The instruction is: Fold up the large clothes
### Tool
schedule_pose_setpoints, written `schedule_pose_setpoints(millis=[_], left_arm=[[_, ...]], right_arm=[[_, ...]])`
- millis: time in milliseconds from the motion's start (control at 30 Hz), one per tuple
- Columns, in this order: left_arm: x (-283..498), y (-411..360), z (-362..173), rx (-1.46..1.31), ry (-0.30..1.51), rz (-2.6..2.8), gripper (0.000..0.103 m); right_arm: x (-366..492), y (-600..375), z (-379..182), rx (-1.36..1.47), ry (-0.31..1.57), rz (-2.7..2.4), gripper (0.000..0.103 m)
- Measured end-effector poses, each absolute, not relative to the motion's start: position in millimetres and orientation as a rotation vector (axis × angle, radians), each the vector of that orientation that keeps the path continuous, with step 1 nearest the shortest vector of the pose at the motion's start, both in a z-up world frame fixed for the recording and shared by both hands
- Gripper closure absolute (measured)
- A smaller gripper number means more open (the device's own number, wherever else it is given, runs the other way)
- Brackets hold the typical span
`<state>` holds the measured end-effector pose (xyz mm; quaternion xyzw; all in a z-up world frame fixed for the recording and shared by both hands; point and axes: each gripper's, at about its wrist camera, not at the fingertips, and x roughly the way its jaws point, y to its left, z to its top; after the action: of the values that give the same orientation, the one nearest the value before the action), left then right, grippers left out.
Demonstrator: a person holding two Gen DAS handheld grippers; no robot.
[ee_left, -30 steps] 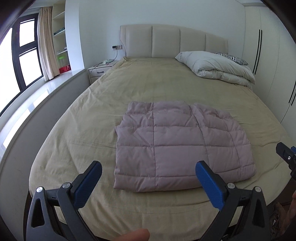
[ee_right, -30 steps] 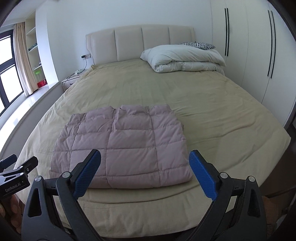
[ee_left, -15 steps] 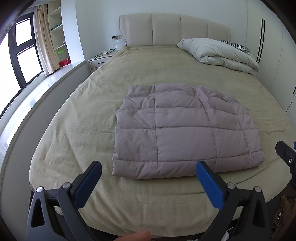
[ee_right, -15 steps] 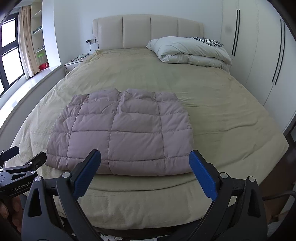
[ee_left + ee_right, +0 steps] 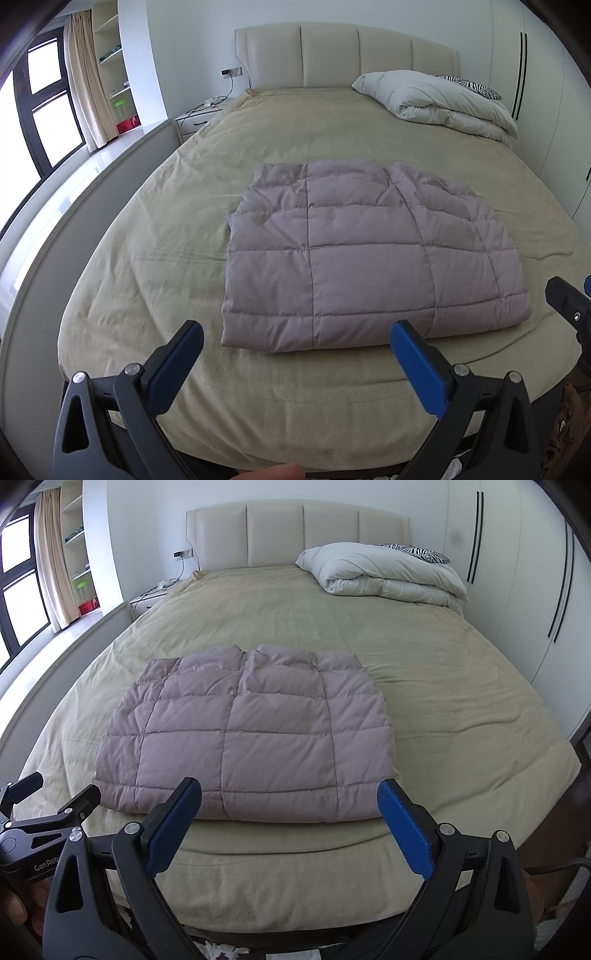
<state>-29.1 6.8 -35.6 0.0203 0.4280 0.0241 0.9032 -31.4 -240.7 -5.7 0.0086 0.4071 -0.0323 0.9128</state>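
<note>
Left wrist view, nearest: left gripper (image 5: 295, 341) with blue pads spread wide, nothing between them, held above the foot edge of the bed (image 5: 155, 236). Fingertip (image 5: 275, 472) visible at the bottom edge. Right gripper (image 5: 570, 312) seen only as a black tip at the right border.

Right wrist view, nearest: right gripper (image 5: 289, 799) likewise spread wide and empty, above the same foot edge. Left gripper (image 5: 50, 801) seen from the side at lower left, black fingers apart, printed lettering partly legible on its body; not shown in the left wrist view.

Next: folded quilted jacket (image 5: 364, 254), mauve-grey, lying flat on the tan cover near the foot of the bed, touching neither gripper. Rectangular bundle, stitched into square panels, thick rounded fold along the near edge. Far edge uneven, with a seam or gap dividing two layers; clearer in the right wrist view (image 5: 245, 734). Right side edge slightly wavy in the left wrist view.

Further: bare expanse of tan cover. Folded white duvet (image 5: 384, 576) at the far right corner, with a zebra-print pillow (image 5: 415, 552) behind it. Padded cream headboard (image 5: 295, 531) against the wall. Bedside table (image 5: 195, 120) at far left, window (image 5: 44, 103) and curtain (image 5: 86, 77) fuller in the left wrist view. Wardrobe doors (image 5: 517, 576) at right, fuller in the right wrist view.
</note>
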Motion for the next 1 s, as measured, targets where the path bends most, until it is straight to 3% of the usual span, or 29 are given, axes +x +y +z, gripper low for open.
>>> schedule_pose_setpoints(millis=[1000], left_arm=[[-30.5,3.3,-37.5,0.050,0.890,0.045,0.000]], right_arm=[[-32.5,-238.7,-10.8,0.024,0.846,-0.063,0.005]])
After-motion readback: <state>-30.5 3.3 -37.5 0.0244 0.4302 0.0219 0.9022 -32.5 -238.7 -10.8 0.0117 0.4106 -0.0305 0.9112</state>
